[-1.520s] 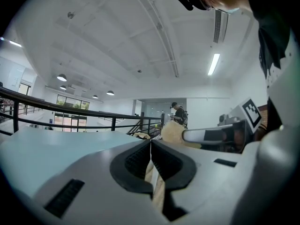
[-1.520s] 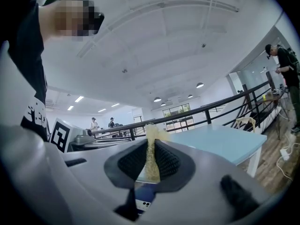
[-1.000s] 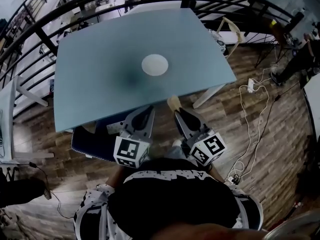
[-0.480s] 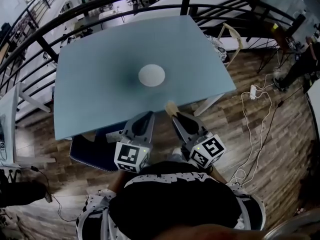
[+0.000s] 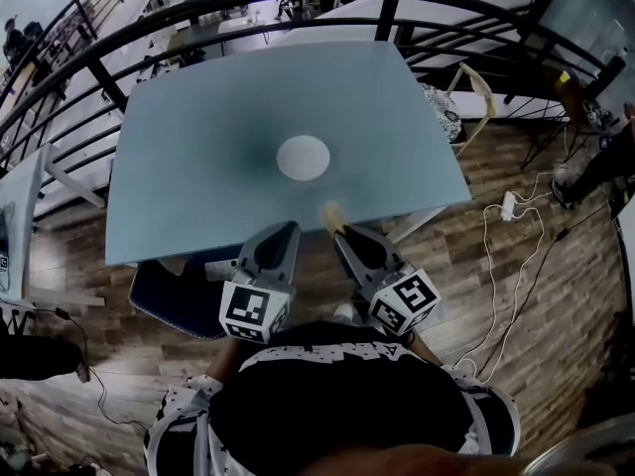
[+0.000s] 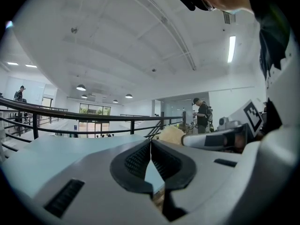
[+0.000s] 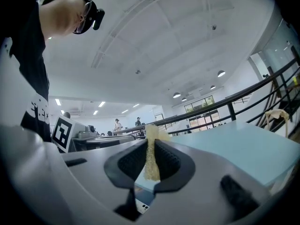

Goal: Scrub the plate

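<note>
A small white round plate [image 5: 304, 157] lies near the middle of the pale blue table [image 5: 198, 117], well ahead of both grippers. My right gripper [image 5: 334, 222] hangs over the table's near edge, shut on a thin yellow sponge [image 5: 330, 213] that sticks out past its tips. In the right gripper view the sponge [image 7: 151, 156] stands pinched between the black pads. My left gripper [image 5: 288, 228] is beside it at the near edge, jaws shut with nothing between them; the left gripper view shows its pads [image 6: 140, 159] closed together and the sponge [image 6: 171, 135] to the right.
A dark blue chair seat [image 5: 179, 291] sits under the table's near edge. A black railing [image 5: 248, 3] curves behind the table. A wooden chair [image 5: 478, 92] stands at the right, and white cables with a power strip [image 5: 509, 206] lie on the wood floor.
Both grippers have crept slightly forward toward the table's near edge, the sponge still pinched in the right one. The head view has shifted a little; the plate lies where it was.
</note>
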Action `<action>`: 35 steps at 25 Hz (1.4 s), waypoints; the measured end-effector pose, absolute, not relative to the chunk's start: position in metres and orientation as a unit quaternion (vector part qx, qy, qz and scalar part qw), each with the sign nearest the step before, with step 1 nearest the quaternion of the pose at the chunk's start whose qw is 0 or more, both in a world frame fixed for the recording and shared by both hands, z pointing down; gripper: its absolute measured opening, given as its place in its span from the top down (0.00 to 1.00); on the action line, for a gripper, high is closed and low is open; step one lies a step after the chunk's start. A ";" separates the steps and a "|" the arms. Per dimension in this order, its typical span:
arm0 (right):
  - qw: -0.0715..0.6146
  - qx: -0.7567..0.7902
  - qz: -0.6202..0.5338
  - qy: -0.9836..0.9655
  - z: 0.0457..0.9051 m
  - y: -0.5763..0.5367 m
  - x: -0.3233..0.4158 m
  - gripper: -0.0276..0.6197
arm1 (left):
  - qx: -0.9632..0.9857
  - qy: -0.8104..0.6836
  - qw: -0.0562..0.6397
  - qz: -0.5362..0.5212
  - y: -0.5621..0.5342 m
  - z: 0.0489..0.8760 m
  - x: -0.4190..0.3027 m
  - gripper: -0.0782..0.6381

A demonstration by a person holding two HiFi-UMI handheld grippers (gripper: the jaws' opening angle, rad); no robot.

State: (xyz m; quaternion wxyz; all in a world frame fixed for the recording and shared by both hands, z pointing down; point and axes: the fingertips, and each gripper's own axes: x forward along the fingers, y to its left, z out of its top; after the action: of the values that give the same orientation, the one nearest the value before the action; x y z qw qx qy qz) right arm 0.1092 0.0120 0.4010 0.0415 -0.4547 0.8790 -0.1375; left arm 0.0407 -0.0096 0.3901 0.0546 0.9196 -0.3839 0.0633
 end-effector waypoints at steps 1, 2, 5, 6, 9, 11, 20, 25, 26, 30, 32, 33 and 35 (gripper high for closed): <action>0.041 -0.451 -0.139 0.880 0.401 0.011 0.111 0.88 | 0.918 -0.388 0.055 0.064 -0.010 0.390 0.042 0.87; 0.042 -0.448 -0.140 0.882 0.402 0.010 0.112 0.88 | 0.916 -0.391 0.055 0.064 -0.011 0.390 0.044 0.87; 0.043 -0.439 -0.142 0.886 0.404 0.005 0.118 0.88 | 0.912 -0.401 0.057 0.063 -0.016 0.393 0.049 0.87; 0.042 -0.437 -0.144 0.887 0.405 0.003 0.121 0.88 | 0.911 -0.403 0.056 0.064 -0.017 0.394 0.051 0.87; 0.040 -0.430 -0.144 0.890 0.407 0.000 0.128 0.88 | 0.909 -0.408 0.058 0.065 -0.020 0.397 0.059 0.87; 0.039 -0.425 -0.144 0.893 0.409 -0.003 0.132 0.88 | 0.906 -0.413 0.063 0.065 -0.020 0.397 0.063 0.87; 0.042 -0.394 -0.141 0.908 0.408 -0.007 0.148 0.88 | 0.889 -0.449 0.061 0.064 -0.020 0.395 0.076 0.87; 0.040 -0.378 -0.142 0.914 0.408 -0.003 0.156 0.88 | 0.882 -0.462 0.061 0.064 -0.015 0.394 0.085 0.87; 0.040 -0.375 -0.143 0.915 0.409 -0.001 0.158 0.88 | 0.881 -0.464 0.062 0.064 -0.013 0.395 0.088 0.87; 0.041 -0.369 -0.143 0.917 0.412 0.001 0.169 0.88 | 0.878 -0.469 0.064 0.067 -0.009 0.398 0.099 0.87; 0.042 -0.370 -0.144 0.917 0.414 0.000 0.175 0.88 | 0.879 -0.467 0.065 0.073 -0.008 0.400 0.105 0.87; 0.042 -0.371 -0.144 0.917 0.414 -0.001 0.177 0.88 | 0.879 -0.466 0.065 0.075 -0.008 0.400 0.107 0.87; 0.043 -0.371 -0.146 0.916 0.414 -0.001 0.180 0.88 | 0.878 -0.467 0.063 0.078 -0.008 0.398 0.109 0.87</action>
State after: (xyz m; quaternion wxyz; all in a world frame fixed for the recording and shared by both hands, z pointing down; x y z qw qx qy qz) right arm 0.1800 -0.0007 0.4138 0.0429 -0.3713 0.9160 -0.1455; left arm 0.1091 -0.0075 0.3984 0.0630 0.8783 -0.4674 0.0779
